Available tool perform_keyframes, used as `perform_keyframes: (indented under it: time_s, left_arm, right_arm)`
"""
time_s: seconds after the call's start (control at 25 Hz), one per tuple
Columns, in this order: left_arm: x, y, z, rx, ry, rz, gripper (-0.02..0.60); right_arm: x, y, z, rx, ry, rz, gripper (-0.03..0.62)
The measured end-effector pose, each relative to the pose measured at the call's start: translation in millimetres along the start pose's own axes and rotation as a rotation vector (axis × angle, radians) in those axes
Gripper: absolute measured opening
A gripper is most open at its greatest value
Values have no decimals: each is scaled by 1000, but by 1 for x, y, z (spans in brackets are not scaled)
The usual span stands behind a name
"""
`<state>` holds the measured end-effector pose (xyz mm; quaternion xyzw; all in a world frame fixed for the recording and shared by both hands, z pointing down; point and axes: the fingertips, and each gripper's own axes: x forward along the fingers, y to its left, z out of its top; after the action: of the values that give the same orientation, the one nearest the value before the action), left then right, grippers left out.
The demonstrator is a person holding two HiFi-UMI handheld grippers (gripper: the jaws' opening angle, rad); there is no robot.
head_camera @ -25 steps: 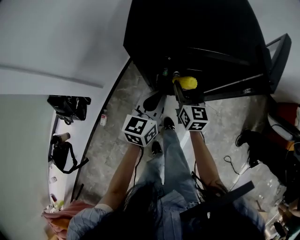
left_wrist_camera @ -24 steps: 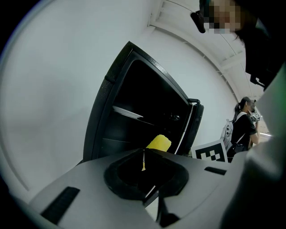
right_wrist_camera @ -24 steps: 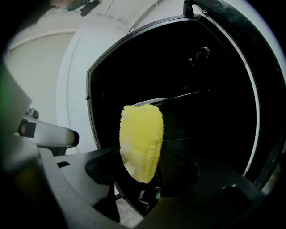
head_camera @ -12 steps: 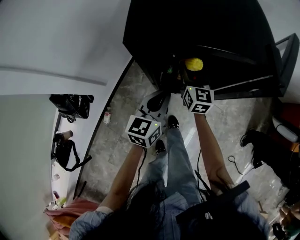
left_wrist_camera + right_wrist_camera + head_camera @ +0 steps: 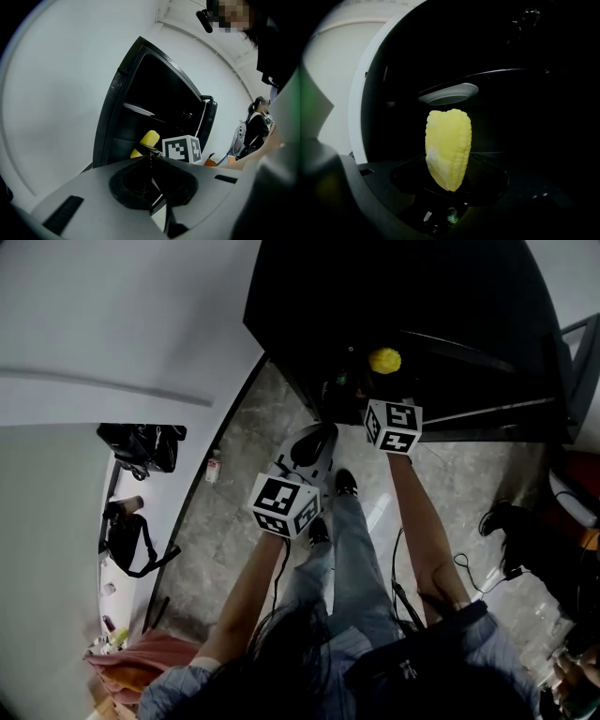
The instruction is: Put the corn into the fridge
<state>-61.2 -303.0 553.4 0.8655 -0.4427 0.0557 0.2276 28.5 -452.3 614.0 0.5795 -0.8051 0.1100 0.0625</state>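
Observation:
The yellow corn (image 5: 384,360) stands upright in my right gripper (image 5: 380,377), which is shut on its lower end. It hangs inside the mouth of the open black fridge (image 5: 394,296). In the right gripper view the corn (image 5: 448,145) fills the middle, in front of a dark shelf with a white plate (image 5: 449,93) above it. My left gripper (image 5: 309,448) is lower and left of the fridge opening, shut and holding nothing. From the left gripper view I see the corn (image 5: 147,139) and the right gripper's marker cube (image 5: 182,149) before the fridge (image 5: 140,84).
The fridge door (image 5: 574,362) stands open at the right. Black bags (image 5: 141,448) and a small bottle (image 5: 213,468) lie along the wall at the left. Dark shoes (image 5: 502,517) and a cable (image 5: 464,568) lie on the stone floor at the right. Another person (image 5: 255,124) stands behind.
My right gripper has carried the corn up and forward, deeper into the fridge opening. The left gripper has barely moved.

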Motion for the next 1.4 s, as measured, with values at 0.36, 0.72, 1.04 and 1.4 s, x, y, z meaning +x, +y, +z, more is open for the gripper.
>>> perform_keyframes:
  time_s: [0.36, 0.72, 1.04, 1.4]
  left_arm:
    - [7, -4, -3, -24, 1, -5, 18]
    - [6, 0, -10, -41, 17, 12, 18]
    - [7, 5, -10, -58, 11, 17, 18]
    - [-3, 18, -15, -68, 25, 44, 18]
  right_arm:
    - [-9, -7, -31, 44, 67, 25, 256]
    - [9, -13, -38, 9, 152, 65, 256]
    - [48, -11, -38, -85, 264, 109, 256]
    - [74, -8, -38, -177, 312, 152, 256]
